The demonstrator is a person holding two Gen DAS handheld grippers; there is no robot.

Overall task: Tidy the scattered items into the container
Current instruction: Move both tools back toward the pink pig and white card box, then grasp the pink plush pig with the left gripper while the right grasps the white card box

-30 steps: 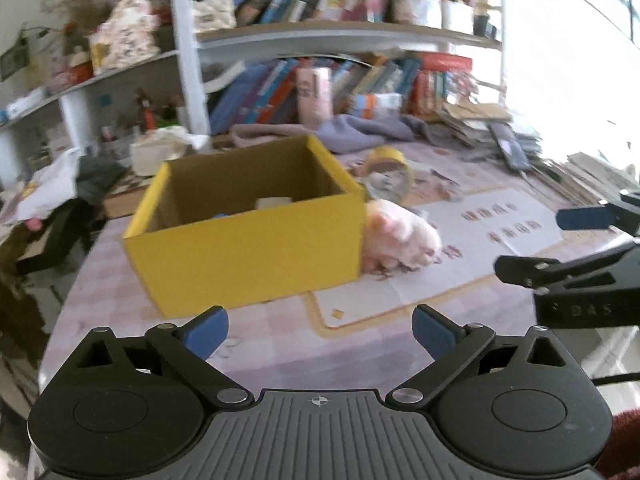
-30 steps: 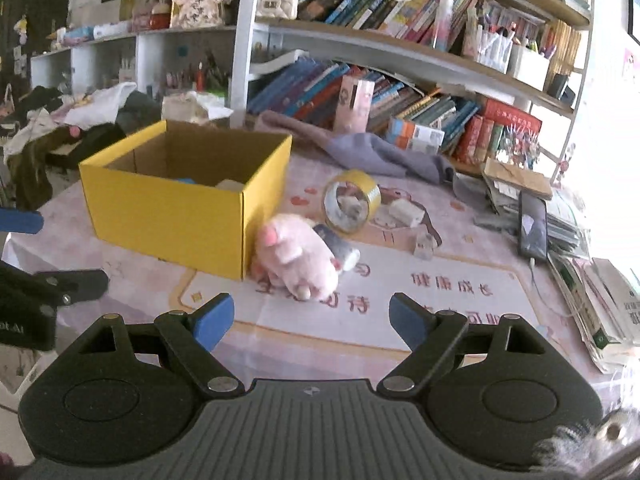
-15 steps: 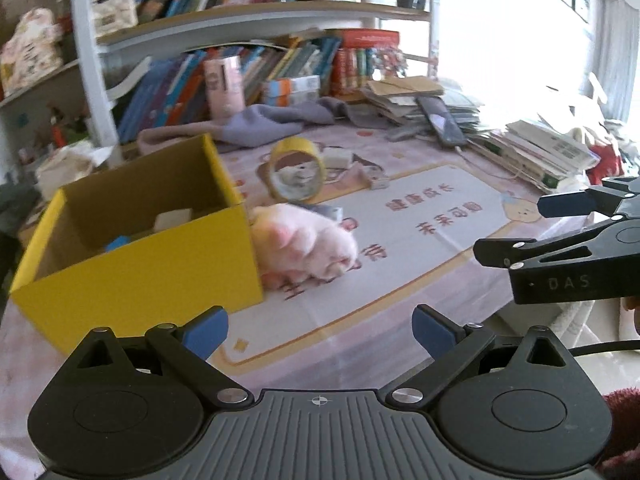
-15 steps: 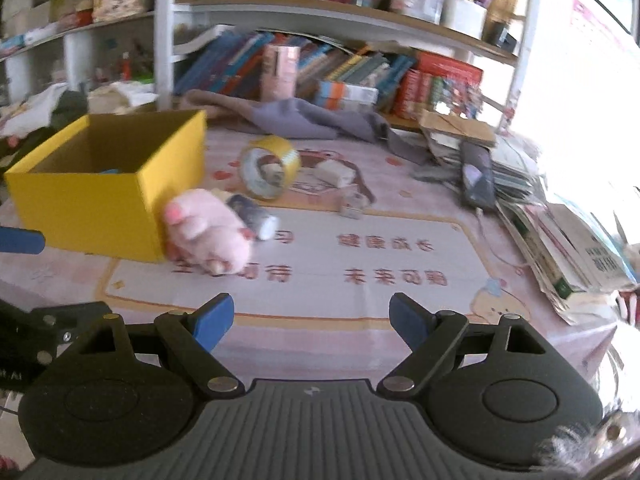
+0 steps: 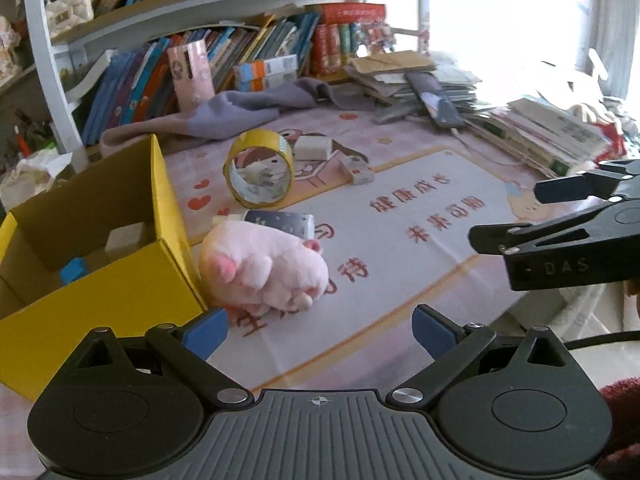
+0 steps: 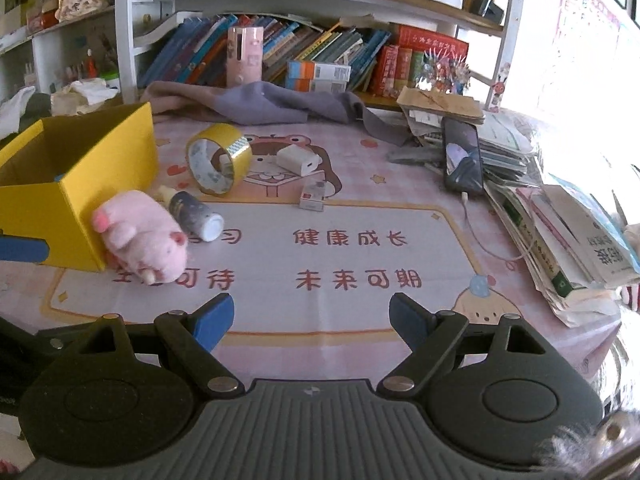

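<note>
The yellow box (image 6: 76, 184) stands at the left of the table (image 6: 400, 184), a few small items already inside. Against its wall lies the pink plush pig (image 6: 142, 236), with a small bottle (image 6: 196, 216), tape roll (image 6: 218, 158), white charger (image 6: 298, 162) and what appears to be a small carton (image 6: 314, 198) rightward. Both the left gripper (image 5: 320, 332) and right gripper (image 6: 310, 320) hover empty, jaws spread. Step: approach; next, close on the pig. The mat (image 6: 352, 256) reads "健康成长 未来可期"; the right gripper's side reads "DAS".

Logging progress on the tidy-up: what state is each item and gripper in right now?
yellow box: open-topped, upright, a few small items inside
pink plush pig: on its side, against the box, outside it
tape roll: standing on edge
small cylinder: lying down beside the pig
white charger: on the mat
left gripper: open, empty
right gripper: open, empty
</note>
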